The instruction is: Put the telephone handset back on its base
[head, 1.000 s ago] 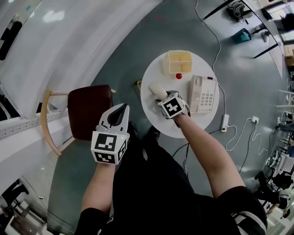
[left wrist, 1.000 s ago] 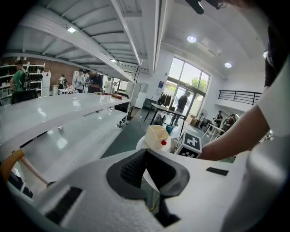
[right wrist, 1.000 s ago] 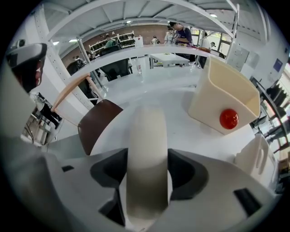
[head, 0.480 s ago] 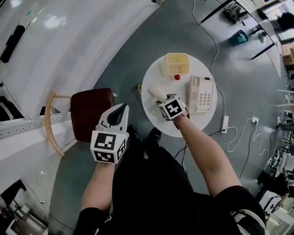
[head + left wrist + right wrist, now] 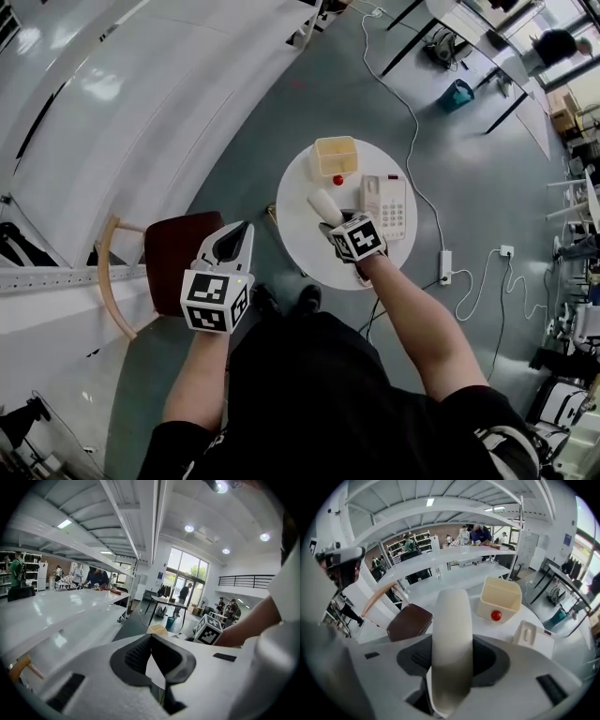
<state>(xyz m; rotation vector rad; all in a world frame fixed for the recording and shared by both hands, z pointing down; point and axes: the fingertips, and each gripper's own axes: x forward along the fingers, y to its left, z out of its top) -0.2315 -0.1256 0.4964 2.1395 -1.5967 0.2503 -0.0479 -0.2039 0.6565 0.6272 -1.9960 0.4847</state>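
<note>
Pinched between the 2 jaws of the right gripper (image 5: 452,665) is the cream, smooth plastic telephone handset (image 5: 451,630); those jaws have just been closing, and their dark pads now sit against its flanks near one end, with the rest of its length jutting out past the tips. The handset hangs over the round white table (image 5: 300,239), just beside the white push-button telephone base (image 5: 386,204) but not on it.

It looks like rigid moulded plastic, light and rather slick, so it could pivot in the pads, and a hold nearer the middle of the handle would probably steady it. Whether a cord trails from it cannot be made out.

The right forearm reaches forward over the table with the gripper tipped steeply down. The left gripper (image 5: 242,231) is held close to the body above the dark red chair seat (image 5: 173,248), pointing roughly level, its jaws pressed together at the tips on nothing.
</note>
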